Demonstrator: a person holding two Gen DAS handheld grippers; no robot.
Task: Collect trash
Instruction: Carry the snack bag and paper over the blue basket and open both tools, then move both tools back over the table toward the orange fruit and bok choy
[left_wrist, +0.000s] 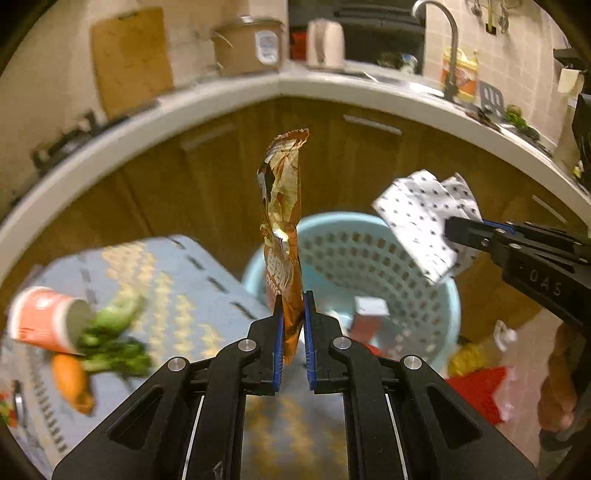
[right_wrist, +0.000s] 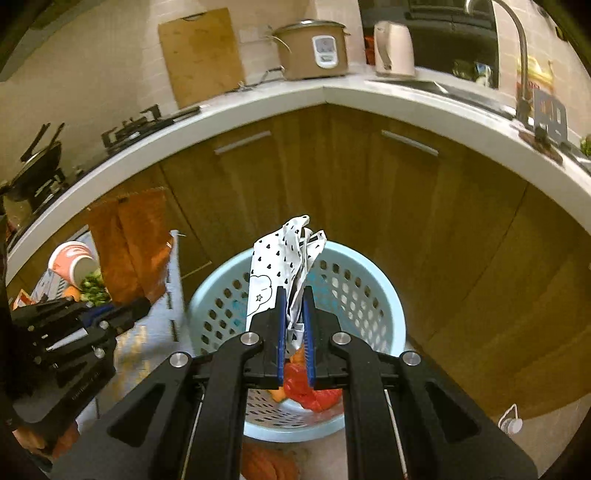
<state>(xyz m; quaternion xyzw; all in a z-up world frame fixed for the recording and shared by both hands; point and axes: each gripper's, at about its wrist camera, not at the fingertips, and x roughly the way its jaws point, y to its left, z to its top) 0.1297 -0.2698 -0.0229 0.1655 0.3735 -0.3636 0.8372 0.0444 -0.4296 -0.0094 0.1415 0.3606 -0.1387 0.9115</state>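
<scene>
Fingers on left gripper (left_wrist: 293, 314) pinching an orange snack wrapper (left_wrist: 282, 214) near its lower end, wrapper standing up past the tips. Fingers on right gripper (right_wrist: 294, 310) pinching a crumpled white spotted wrapper (right_wrist: 284, 258) the same way, most of it sticking out in front. Both pinched at one end, likely so a simple release drops them clean.

Light blue perforated basket (right_wrist: 373, 280) on the floor against the wooden cabinets (right_wrist: 424, 206), directly beyond both grippers. Already holding red scraps (right_wrist: 314, 387) and a small white carton (left_wrist: 369, 308). Spotted wrapper over the near part of the basket mouth in right view; orange wrapper roughly over the basket's left edge in left view. Judging both as on approach for a drop, not yet released.

More to pick up: tipped orange paper cup (left_wrist: 48, 319), green vegetable scraps (left_wrist: 114, 343) and a carrot piece (left_wrist: 70, 380) on the blue patterned table (left_wrist: 192, 280) left of the basket. Red and yellow bits (left_wrist: 476, 380) on the floor to the right, outside the basket.

Next call: get the left wrapper fully over the opening before letting go; light foil could drift and miss the rim.
</scene>
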